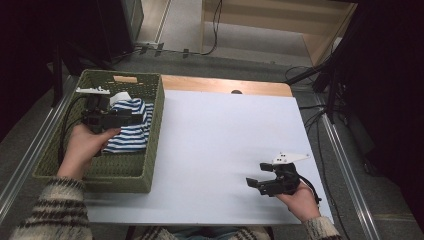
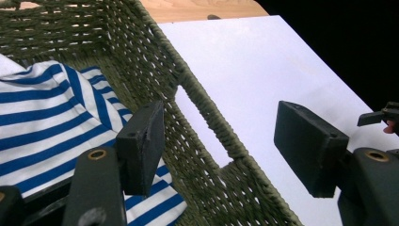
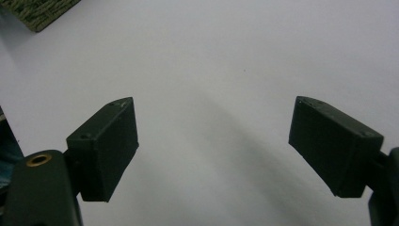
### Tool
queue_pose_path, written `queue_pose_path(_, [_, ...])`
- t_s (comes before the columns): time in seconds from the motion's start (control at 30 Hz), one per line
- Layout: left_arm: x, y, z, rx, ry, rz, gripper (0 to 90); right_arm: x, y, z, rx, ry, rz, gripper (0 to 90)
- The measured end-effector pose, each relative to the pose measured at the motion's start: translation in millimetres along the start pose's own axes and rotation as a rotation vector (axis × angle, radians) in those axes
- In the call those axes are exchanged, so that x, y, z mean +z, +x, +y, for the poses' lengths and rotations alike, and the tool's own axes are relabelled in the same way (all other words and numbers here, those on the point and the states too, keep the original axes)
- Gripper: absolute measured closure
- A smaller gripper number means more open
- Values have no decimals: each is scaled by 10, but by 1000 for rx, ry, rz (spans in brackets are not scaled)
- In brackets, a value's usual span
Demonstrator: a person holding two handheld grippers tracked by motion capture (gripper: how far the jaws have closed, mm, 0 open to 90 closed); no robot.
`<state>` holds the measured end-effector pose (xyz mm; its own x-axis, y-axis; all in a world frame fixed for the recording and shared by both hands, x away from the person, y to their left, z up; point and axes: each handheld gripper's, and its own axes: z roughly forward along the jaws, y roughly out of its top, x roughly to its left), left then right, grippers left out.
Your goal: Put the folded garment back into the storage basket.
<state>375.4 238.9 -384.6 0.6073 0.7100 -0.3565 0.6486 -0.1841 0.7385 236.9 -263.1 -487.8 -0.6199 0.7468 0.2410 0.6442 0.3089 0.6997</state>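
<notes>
A green woven basket (image 1: pixel 152 145) stands on the left of the white table (image 1: pixel 225 135). A blue-and-white striped cloth (image 1: pixel 127 137) lies bunched inside it. My left gripper (image 1: pixel 135 116) hovers over the basket in a person's left hand. In the left gripper view it (image 2: pixel 216 117) is open across the basket's right wall (image 2: pixel 141 52), one pad above the striped cloth (image 2: pixel 42 113) and the other above the table, touching neither. My right gripper (image 1: pixel 256 173) sits low at the table's front right, pointing left. In its own view the right gripper (image 3: pixel 214 108) is open over bare tabletop.
Something white (image 1: pixel 120 96) lies behind the cloth in the basket. A wooden strip (image 1: pixel 225 85) runs along the table's far edge, and metal rails flank both sides. Cables trail on the floor behind. A basket corner (image 3: pixel 40 12) shows in the right gripper view.
</notes>
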Motion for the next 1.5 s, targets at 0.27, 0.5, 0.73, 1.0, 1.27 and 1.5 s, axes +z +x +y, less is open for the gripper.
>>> queue_pose_path(0.27, [-25,-135,-100,42,2,-9,347,-9,-6,-2,8,0,-6,146])
queue_pose_path(0.5, [-48,-231,-169,53,10,-25,347,-5,-8,6,8,-2,-5,146])
queue_pose_path(0.73, [-87,-327,-233,61,17,-35,347,-8,-19,11,9,0,-5,145])
queue_pose_path(1.0, [-101,-425,-326,73,16,-41,346,-8,-16,18,9,-1,-3,145])
queue_pose_path(1.27, [-132,-484,-451,80,11,-40,347,-8,-27,21,13,-1,-3,145])
queue_pose_path(1.5, [-134,-554,-566,97,17,-30,346,-10,-32,28,15,-3,-6,146])
